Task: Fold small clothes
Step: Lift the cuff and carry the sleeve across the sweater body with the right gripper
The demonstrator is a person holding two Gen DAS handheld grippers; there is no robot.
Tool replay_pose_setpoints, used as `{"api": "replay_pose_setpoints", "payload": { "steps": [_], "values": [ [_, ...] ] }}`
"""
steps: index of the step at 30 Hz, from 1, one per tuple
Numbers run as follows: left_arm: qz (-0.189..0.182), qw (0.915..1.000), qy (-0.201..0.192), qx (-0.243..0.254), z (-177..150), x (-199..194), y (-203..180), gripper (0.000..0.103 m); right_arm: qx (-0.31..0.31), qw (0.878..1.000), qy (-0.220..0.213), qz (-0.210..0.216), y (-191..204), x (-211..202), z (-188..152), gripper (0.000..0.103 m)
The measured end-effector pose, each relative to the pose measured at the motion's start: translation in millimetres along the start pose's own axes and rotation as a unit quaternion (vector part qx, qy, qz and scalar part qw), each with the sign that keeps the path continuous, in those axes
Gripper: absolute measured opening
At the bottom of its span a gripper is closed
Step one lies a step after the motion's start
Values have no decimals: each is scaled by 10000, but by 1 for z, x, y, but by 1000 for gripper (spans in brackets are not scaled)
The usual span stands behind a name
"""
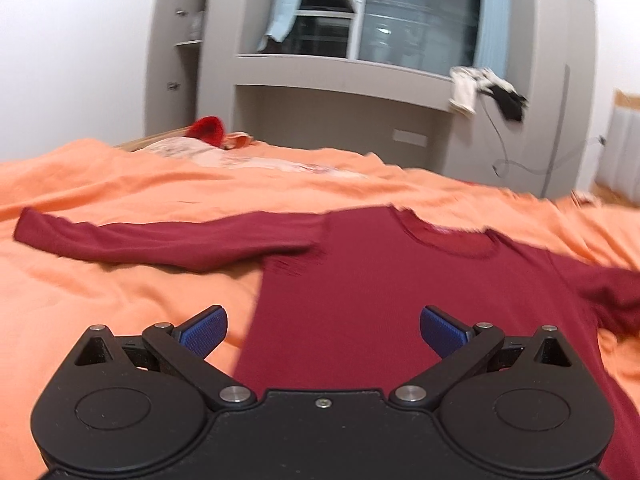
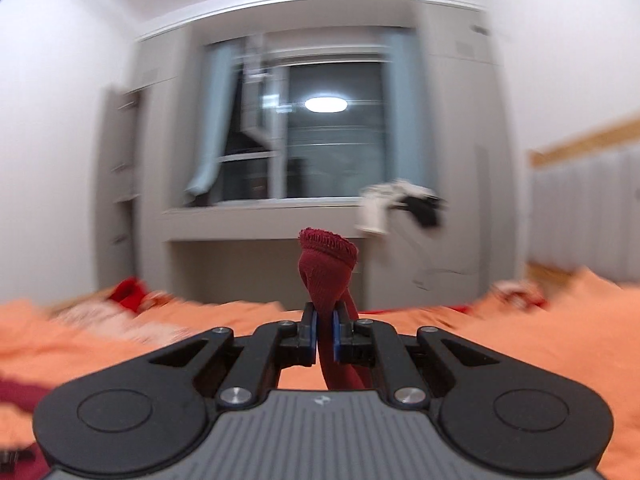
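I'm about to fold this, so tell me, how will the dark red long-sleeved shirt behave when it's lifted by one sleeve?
Probably floppy: the sleeve cuff bunches and droops above the shut right tool. Likely light, since the pinch alone holds it up. The rest of the dark red shirt lies flat on the orange bedspread and would likely trail and drag rather than lift as one piece.

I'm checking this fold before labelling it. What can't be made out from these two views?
- Left wrist view: the shirt hem sits behind the left gripper body; its right sleeve runs off the frame edge.
- Right wrist view: the right gripper pinches a cuff; the sleeve below it is hidden.
- Both views: window-ledge clothes blurred.
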State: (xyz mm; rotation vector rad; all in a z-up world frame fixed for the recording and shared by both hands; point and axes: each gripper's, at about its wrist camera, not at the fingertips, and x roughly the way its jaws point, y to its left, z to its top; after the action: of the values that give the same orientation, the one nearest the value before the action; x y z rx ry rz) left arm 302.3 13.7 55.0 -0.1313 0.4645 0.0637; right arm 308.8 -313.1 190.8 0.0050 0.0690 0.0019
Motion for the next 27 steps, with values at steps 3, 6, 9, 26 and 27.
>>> {"api": "replay_pose_setpoints", "payload": {
  "steps": [3,6,9,26,27],
  "values": [
    [103,9996,-56,-243,7,-3,18,102,-456,9977,175,477,54,6,-13,8],
    [224,9985,-90,-487,12,-5,37,102,-868,9911,439,907,104,7,-38,8],
    [362,9969,-114,-688,16,-6,54,102,-1363,9788,768,1322,154,8,-64,8],
    [228,9947,270,-964,12,12,72,102,-2078,9095,2053,2957,205,-40,-138,60],
    [177,9949,279,-950,11,13,69,102,-2072,9071,2076,3019,200,-43,-139,66]
  ]
}}
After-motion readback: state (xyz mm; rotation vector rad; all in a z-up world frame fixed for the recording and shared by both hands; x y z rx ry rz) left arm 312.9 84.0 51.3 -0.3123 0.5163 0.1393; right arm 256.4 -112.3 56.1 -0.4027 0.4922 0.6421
